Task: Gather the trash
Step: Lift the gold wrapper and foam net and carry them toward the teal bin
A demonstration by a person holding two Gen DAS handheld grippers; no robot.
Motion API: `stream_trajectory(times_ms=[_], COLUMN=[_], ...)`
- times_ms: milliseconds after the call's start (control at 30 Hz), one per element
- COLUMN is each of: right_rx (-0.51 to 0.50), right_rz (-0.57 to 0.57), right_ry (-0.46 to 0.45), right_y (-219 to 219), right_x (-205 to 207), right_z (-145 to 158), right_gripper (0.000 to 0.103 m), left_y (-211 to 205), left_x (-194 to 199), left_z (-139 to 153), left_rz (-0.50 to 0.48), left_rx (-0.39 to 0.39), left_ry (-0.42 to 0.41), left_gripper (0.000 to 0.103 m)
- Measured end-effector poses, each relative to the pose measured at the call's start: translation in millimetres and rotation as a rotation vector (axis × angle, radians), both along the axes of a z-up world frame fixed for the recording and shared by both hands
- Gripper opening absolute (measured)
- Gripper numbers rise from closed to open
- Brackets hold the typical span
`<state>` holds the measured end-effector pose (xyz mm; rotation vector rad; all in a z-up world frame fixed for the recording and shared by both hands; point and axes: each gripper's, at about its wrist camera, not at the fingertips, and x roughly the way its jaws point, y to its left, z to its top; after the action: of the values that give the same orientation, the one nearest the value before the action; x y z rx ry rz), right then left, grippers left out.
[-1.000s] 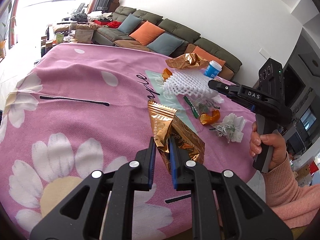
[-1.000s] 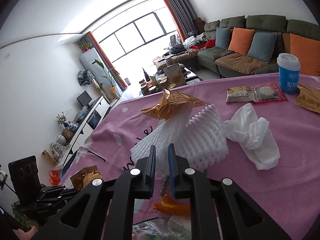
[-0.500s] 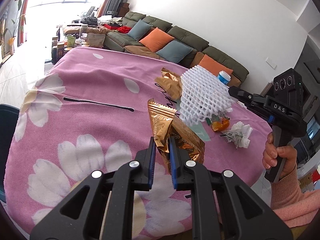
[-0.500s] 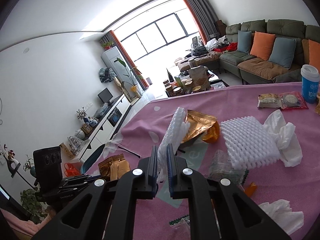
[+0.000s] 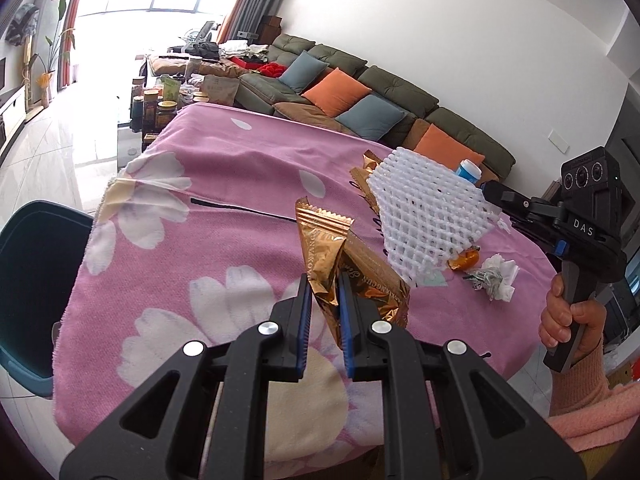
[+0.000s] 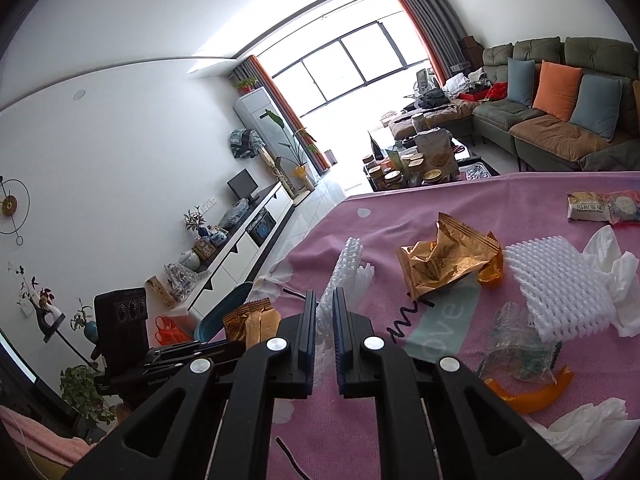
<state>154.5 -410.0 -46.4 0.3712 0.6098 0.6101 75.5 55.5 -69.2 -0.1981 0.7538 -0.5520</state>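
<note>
My left gripper (image 5: 323, 280) is shut on a gold foil wrapper (image 5: 340, 256) and holds it above the pink flowered cloth (image 5: 224, 184). My right gripper (image 6: 324, 300) is shut on a white foam net (image 6: 346, 270), held edge-on above the cloth; the net also shows in the left wrist view (image 5: 428, 216), hanging from the right gripper. The left gripper and its wrapper (image 6: 250, 320) appear low left in the right wrist view. A dark teal bin (image 5: 28, 280) stands on the floor beside the table's left edge.
On the cloth lie a crumpled gold wrapper (image 6: 444, 260), a second foam net (image 6: 560, 284), white tissues (image 6: 612, 264), clear plastic packaging (image 6: 516, 344), orange peel (image 6: 528, 392) and snack packets (image 6: 600, 208). A blue-white cup (image 5: 469, 170) stands at the far edge. A sofa (image 5: 360, 92) is behind.
Both grippers have moved left toward the table's edge with their loads. The teal bin has come into the left wrist view. The foam net is lifted clear of the pile.
</note>
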Motion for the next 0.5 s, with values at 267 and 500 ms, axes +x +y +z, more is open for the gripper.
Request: stream_trajectory(times_ms=[267,500], right_rx=[0.014,0.028], right_rz=[0.049,0.088], right_ry=[0.005,0.006], right_y=[19,37], right_x=[9,14], right_z=[0,0], right_gripper=[0.007,0.007], left_y=[26,52], left_x=[-8,-15], left_z=[5,7], left_rz=[0.049,0.100], left_rx=[0.008,0.016], left_ry=[-0.012,-0.016], left_gripper=[0.014,0.014])
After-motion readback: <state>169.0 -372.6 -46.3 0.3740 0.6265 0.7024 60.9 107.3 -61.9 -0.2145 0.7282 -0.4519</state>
